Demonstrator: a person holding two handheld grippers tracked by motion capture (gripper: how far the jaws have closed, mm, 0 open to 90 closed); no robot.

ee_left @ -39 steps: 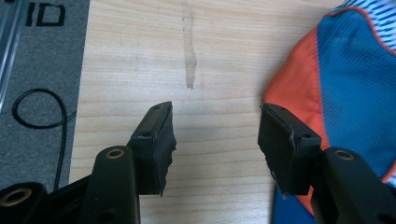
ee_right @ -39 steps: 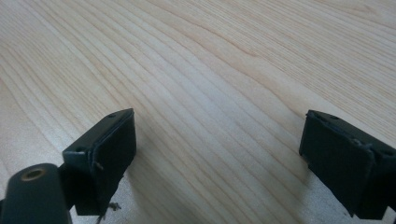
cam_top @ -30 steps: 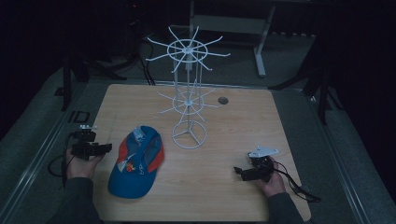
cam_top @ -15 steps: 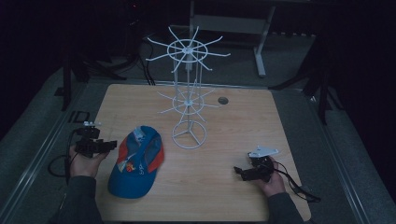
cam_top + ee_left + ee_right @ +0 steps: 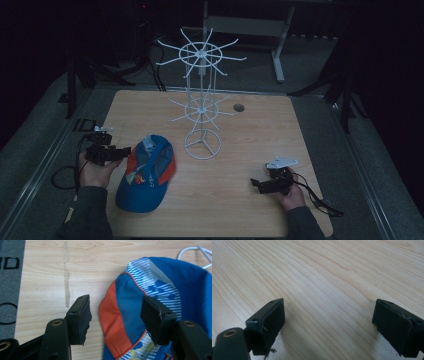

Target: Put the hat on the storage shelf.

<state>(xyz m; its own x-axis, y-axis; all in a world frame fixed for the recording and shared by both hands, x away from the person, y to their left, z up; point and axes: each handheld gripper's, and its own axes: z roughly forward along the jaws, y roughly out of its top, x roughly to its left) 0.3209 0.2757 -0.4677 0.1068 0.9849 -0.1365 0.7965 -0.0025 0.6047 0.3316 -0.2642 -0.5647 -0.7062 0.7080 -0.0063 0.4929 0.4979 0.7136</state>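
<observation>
A blue cap with orange and white striped panels lies on the wooden table at the front left. In the left gripper view the cap sits just beyond the jaws, its orange edge between them. My left gripper is open at the cap's left side, held by a hand. A white wire display stand with two rings of hooks rises at the table's middle. My right gripper rests open near the front right, over bare wood.
A small round grommet is set in the table behind the stand. Cables trail off both grippers. Dark grey floor and black stand legs surround the table. A white cord shows past the cap.
My left gripper has moved right, closer to the cap's left edge. The right gripper and the cap have stayed put.
</observation>
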